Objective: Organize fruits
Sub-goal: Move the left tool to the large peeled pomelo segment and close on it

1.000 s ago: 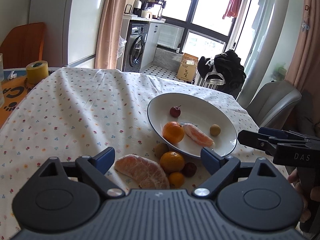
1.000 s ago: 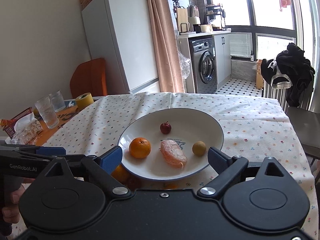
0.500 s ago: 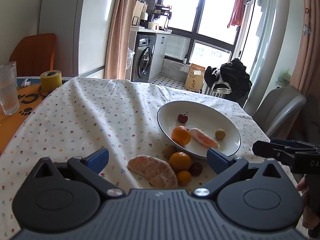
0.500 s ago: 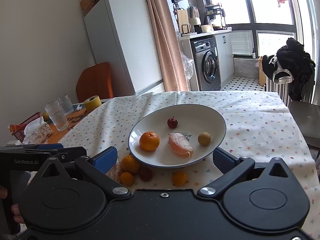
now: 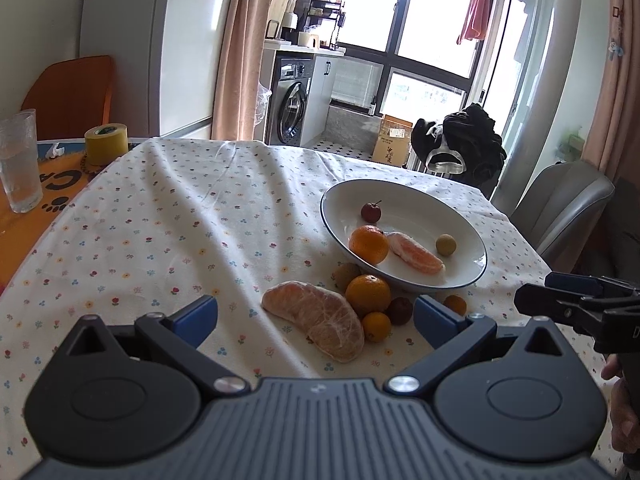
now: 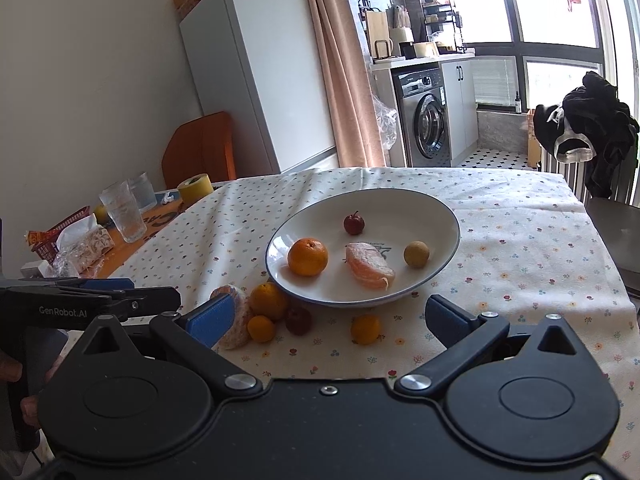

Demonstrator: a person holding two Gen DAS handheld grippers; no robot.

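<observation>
On the flowered tablecloth (image 5: 168, 216), the left gripper (image 5: 316, 316) has its fingers wide apart and empty, just before a peeled segment (image 5: 316, 324) and small oranges (image 5: 368, 294). To the right, the white plate (image 6: 440, 216) holds four fruits. The right gripper (image 6: 328, 316) is also spread apart, empty.

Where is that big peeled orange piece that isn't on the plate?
The big peeled piece lies on the tablecloth, left of the whole orange by the plate rim, straight ahead of the open left tool.

Both hand-held: black left gripper (image 5: 316, 318) and black right gripper (image 6: 327, 318), blue-padded jaws spread wide, empty, side by side.
</observation>
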